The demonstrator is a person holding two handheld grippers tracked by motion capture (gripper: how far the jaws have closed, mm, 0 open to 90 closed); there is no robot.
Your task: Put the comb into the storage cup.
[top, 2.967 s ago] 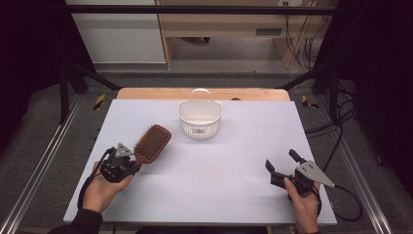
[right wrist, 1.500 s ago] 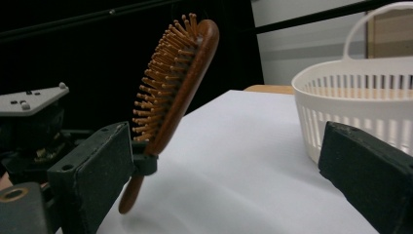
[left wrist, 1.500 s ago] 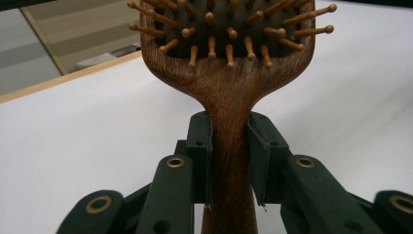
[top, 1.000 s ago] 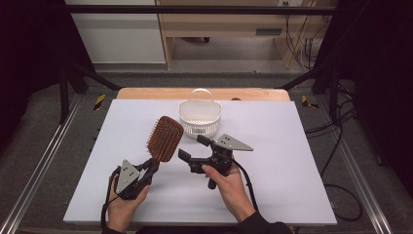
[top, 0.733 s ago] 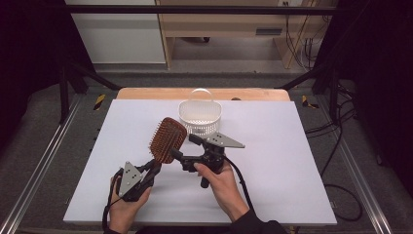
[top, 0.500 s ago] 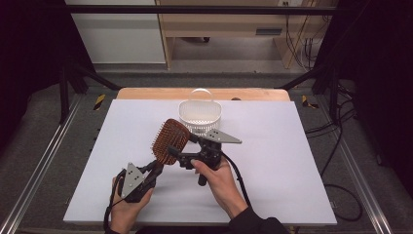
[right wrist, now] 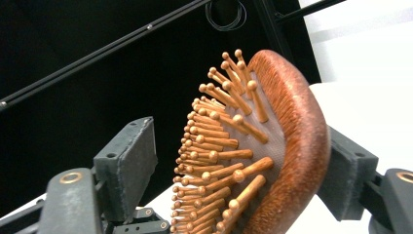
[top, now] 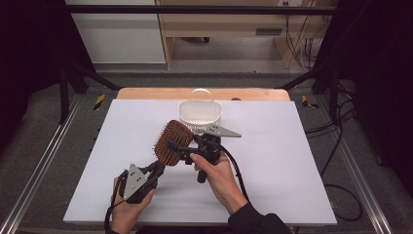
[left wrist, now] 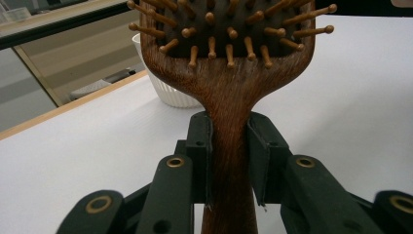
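High view: my left gripper (top: pixel 155 169) clamps the hairbrush (top: pixel 172 143) handle while my right gripper (top: pixel 176 148), jaws just closing, straddles its head ungripped; basket (top: pixel 199 113) drop remains.

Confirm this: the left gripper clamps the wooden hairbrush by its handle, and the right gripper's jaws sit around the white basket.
Not the basket. The right gripper has its jaws around the head of the hairbrush, as the right gripper view shows; they have just been closing. The left gripper does clamp the handle. The white basket stands apart behind.
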